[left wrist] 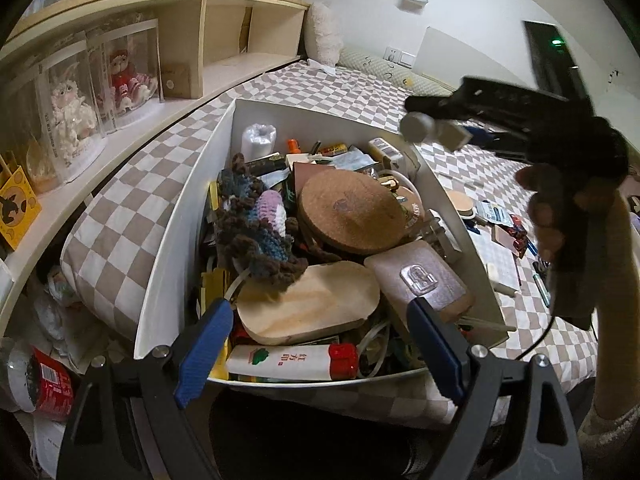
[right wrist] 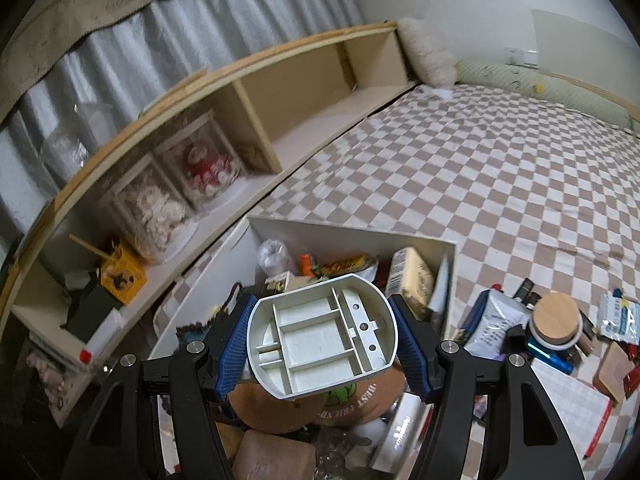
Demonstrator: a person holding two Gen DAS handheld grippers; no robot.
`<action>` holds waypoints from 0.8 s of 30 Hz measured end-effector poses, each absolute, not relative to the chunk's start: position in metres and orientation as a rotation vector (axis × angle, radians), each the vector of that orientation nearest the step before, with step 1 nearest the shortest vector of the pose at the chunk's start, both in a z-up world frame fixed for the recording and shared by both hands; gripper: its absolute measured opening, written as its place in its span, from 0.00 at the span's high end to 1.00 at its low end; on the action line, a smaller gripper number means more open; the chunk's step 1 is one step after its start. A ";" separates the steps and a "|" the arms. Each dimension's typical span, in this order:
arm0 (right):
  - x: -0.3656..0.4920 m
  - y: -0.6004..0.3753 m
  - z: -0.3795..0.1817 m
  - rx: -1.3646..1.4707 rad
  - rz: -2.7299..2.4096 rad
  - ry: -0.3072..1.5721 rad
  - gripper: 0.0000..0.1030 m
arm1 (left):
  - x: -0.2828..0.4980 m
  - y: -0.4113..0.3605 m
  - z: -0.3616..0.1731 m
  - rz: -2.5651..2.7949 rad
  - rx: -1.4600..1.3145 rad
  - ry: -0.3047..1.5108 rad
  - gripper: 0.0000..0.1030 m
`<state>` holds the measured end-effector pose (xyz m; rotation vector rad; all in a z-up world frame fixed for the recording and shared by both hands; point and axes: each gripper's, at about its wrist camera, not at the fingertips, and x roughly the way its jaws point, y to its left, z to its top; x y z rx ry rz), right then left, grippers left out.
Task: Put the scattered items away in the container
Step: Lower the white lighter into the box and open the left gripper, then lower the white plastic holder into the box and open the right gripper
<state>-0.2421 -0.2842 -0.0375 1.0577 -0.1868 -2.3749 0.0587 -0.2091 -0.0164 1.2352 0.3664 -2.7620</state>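
The right gripper (right wrist: pixel 322 346) hangs over the white box (left wrist: pixel 180 248) on the checked bedspread (right wrist: pixel 460 184), its blue fingers (right wrist: pixel 234 344) pinched on a pale plastic tray (right wrist: pixel 320 340) with ribbed compartments (hollow side facing the camera). The left gripper (left wrist: pixel 320 344) sits at the box's near edge, fingers spread wide around nothing. Inside, a cork coaster (left wrist: pixel 350 214), crocheted piece (left wrist: pixel 256 220) and wooden board (left wrist: pixel 308 304) are heaped; more clutter lies on the bed beside the box

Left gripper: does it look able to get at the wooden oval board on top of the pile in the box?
Probably yes. The left gripper is open and empty, right above the wooden oval board. The board lies on top of the pile in the white box; only the crochet piece overlaps its far edge.
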 end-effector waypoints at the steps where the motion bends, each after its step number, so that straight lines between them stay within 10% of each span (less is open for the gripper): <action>1: -0.244 -0.287 -0.041 1.068 -2.349 -0.158 0.36 | 0.059 -0.209 -0.015 -2.766 1.234 0.365 0.13; 24: -0.270 -0.293 -0.079 1.194 -2.184 0.476 0.34 | 0.056 -0.209 -0.012 -2.776 1.199 0.396 0.13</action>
